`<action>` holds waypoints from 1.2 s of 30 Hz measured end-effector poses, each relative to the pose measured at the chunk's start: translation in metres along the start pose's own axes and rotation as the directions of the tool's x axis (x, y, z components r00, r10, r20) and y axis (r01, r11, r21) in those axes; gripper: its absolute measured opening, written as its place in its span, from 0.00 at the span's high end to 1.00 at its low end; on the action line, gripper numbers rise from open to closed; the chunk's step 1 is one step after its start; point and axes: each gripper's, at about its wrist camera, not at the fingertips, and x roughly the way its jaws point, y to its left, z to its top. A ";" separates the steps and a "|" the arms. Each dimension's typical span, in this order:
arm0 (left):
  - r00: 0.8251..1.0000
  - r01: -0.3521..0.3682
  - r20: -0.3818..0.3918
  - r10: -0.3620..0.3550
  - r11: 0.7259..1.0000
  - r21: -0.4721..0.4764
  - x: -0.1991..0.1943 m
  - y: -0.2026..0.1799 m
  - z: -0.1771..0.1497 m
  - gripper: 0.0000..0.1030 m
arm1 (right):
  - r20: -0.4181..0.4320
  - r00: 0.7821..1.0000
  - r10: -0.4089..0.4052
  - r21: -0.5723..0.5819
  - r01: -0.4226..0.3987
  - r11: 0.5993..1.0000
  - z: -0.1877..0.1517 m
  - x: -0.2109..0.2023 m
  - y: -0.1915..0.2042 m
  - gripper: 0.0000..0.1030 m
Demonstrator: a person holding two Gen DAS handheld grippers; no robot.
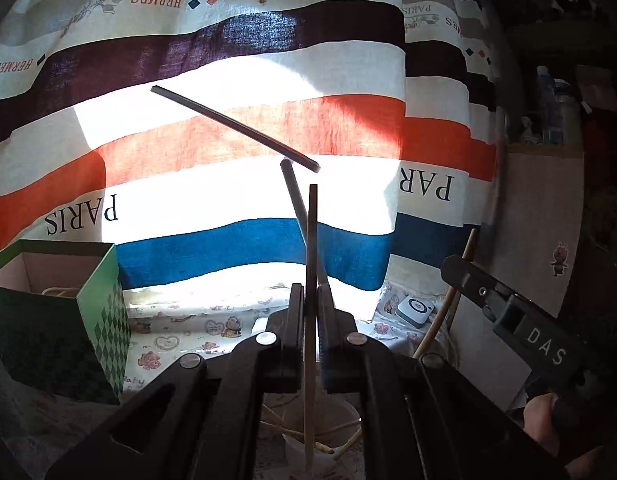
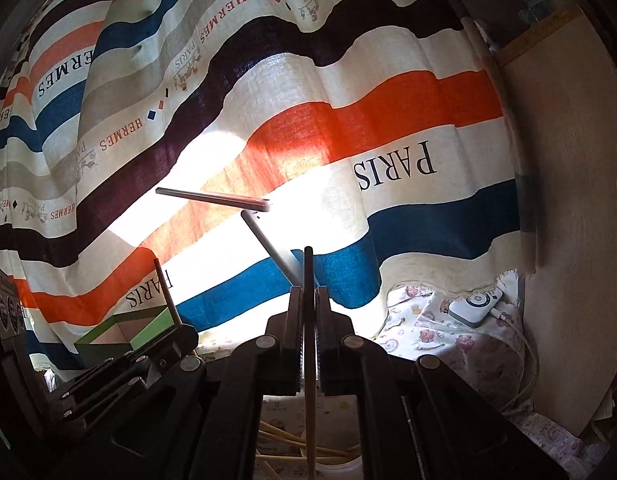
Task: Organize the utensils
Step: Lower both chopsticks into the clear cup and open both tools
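In the left wrist view, my left gripper [image 1: 311, 294] is shut on a pale wooden chopstick [image 1: 311, 240] that stands upright between its fingers. Under it is a white cup [image 1: 344, 412] holding several more chopsticks. My right gripper [image 1: 458, 274] reaches in from the right, also gripping a chopstick [image 1: 444, 308]. In the right wrist view, my right gripper [image 2: 309, 294] is shut on an upright chopstick [image 2: 308, 268] above the same cup [image 2: 336, 470]. The left gripper [image 2: 180, 334] with its chopstick [image 2: 166, 292] is at lower left, in front of a green box [image 2: 148, 320].
The green diamond-patterned box [image 1: 100, 320] stands open at the left on a printed tablecloth [image 1: 212, 320]. A thin desk lamp [image 1: 236, 128] rises straight ahead before a striped curtain [image 1: 188, 60]. A small white device [image 2: 474, 306] with a cable lies at right beside a pale panel [image 2: 568, 200].
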 end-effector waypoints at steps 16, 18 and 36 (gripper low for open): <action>1.000 0.009 0.004 -0.009 0.995 -0.095 0.044 0.021 -0.034 0.95 | -0.075 0.997 -0.026 -0.035 0.024 0.999 -0.023 0.052 -0.014 0.94; 1.000 0.005 -0.023 -0.007 0.997 -0.076 0.048 0.021 -0.042 0.95 | -0.146 0.988 -0.059 -0.052 0.052 0.997 -0.026 0.062 -0.015 0.94; 0.999 -0.025 0.039 0.023 0.998 0.064 -0.007 0.022 -0.049 0.38 | -0.446 0.895 0.005 -0.060 -0.036 0.998 -0.057 0.105 -0.016 0.94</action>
